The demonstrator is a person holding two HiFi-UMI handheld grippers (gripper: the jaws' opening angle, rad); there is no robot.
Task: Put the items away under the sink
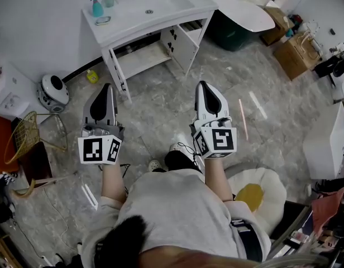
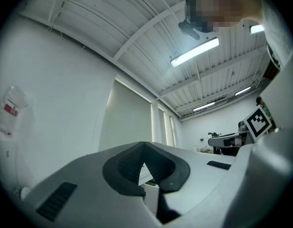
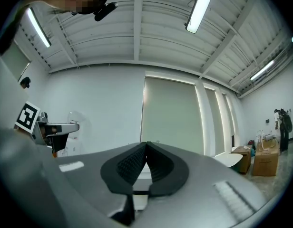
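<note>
Grey floor [image 1: 156,114]; both claws [image 1: 107,88] [image 1: 204,85] closed, empty

grey marbled tile floor [image 1: 161,121], glossy, light streaks reflected on it. white wall [image 1: 32,27] behind white vanity cabinet [image 1: 127,22], both doors open. white round tabletop [image 1: 244,11] just beside vanity, cardboard boxes [image 1: 295,54] further right. gold wire chair [image 1: 27,135] at left edge. cream round pouf [image 1: 267,191] lower right. white cabinet [image 1: 328,144] at right edge. ceiling [image 3: 137,42] white, ribbed panels and beams. long tube lights [image 3: 199,8] lit. tall windows [image 3: 170,113] covered by pale blinds.
</note>
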